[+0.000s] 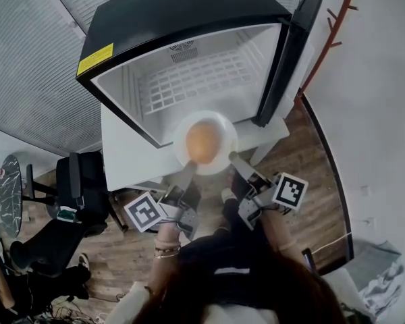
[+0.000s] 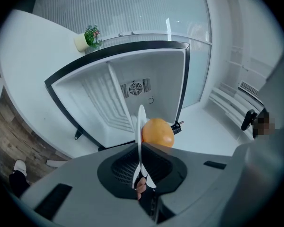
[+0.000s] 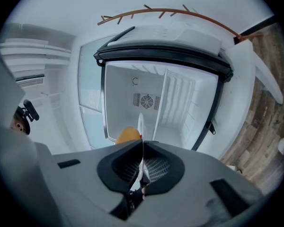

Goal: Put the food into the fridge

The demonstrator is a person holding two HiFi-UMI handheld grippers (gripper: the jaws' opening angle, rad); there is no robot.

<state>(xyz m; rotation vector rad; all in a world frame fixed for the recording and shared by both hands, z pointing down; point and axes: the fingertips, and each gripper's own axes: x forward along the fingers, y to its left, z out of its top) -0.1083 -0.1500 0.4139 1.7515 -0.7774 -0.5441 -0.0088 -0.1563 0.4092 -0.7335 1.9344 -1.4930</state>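
The left gripper (image 1: 187, 173) and the right gripper (image 1: 236, 160) both have jaws clamped on the rim of the plate (image 1: 220, 121), held just in front of the open fridge (image 1: 182, 12), so uneven pushing could tilt it and roll the round orange food (image 1: 201, 142) off.

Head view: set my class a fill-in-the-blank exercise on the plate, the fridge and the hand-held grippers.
The white plate carries one round ____ food item.
The left hand-held gripper and the right hand-held gripper are both shut on the ____.
The fridge door stands ____.
Missing words: orange; plate; open.
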